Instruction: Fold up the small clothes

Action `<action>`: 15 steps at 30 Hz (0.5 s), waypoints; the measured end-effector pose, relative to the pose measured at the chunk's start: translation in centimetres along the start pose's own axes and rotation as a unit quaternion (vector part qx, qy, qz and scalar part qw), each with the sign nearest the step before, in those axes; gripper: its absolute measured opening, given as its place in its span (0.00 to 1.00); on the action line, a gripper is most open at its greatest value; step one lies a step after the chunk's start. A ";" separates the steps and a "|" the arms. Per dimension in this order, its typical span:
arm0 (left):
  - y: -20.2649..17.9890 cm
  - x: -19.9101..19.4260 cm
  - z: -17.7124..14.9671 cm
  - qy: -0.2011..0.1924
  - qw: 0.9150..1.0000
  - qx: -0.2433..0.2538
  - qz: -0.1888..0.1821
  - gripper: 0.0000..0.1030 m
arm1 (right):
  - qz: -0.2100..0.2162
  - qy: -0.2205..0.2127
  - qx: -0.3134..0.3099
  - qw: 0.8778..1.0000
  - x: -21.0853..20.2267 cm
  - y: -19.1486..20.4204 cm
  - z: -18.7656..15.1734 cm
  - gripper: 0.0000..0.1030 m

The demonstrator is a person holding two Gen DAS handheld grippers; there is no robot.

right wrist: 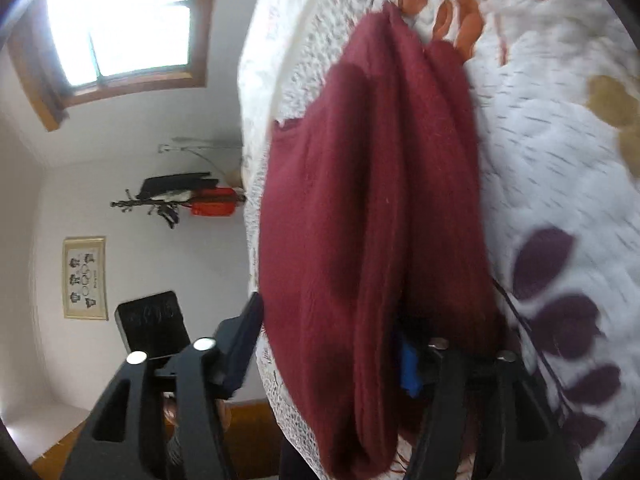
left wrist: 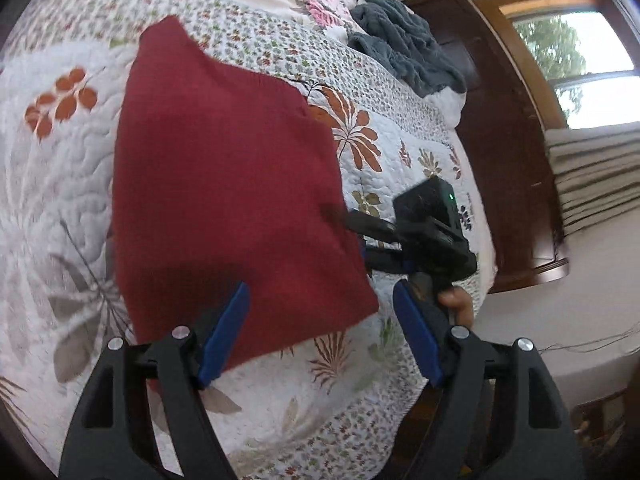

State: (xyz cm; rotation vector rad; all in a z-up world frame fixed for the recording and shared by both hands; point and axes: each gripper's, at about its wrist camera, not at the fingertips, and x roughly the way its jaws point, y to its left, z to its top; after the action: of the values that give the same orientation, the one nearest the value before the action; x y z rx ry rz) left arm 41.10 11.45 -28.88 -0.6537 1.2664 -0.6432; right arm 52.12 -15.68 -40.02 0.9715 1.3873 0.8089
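A dark red knit garment lies folded flat on the floral quilt. My left gripper hovers open over its near corner, one blue pad above the cloth, the other above the quilt. My right gripper reaches in from the right at the garment's side edge, jaws apart. In the right wrist view the red garment fills the space between the fingers of the right gripper. It drapes over the right blue pad, and the left finger stands clear of it.
A crumpled grey-blue cloth lies at the far side of the bed. A dark wooden bed end and a window are to the right. A hand holds the right gripper. A black chair and a coat rack stand by the wall.
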 end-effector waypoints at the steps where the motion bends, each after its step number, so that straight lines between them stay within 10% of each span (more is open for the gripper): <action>1: 0.3 -0.1 -0.1 -0.001 1.000 -0.004 0.000 0.71 | -0.019 -0.001 -0.003 1.000 0.1 0.4 0.0 0.21; 7: -0.2 -0.1 -0.6 0.013 0.999 0.011 -0.029 0.67 | -0.081 -0.049 -0.066 0.993 -2.9 4.5 -2.1 0.14; 15: -0.7 4.2 -1.4 0.049 0.998 0.035 -0.032 0.67 | -0.066 -0.049 -0.026 0.996 -2.9 -0.2 -1.4 0.25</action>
State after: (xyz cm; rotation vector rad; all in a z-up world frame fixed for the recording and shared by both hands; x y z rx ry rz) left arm 40.42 7.73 -31.25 -0.6118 1.3115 -0.7765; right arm 50.60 -18.29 -38.91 0.8593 1.3250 0.6866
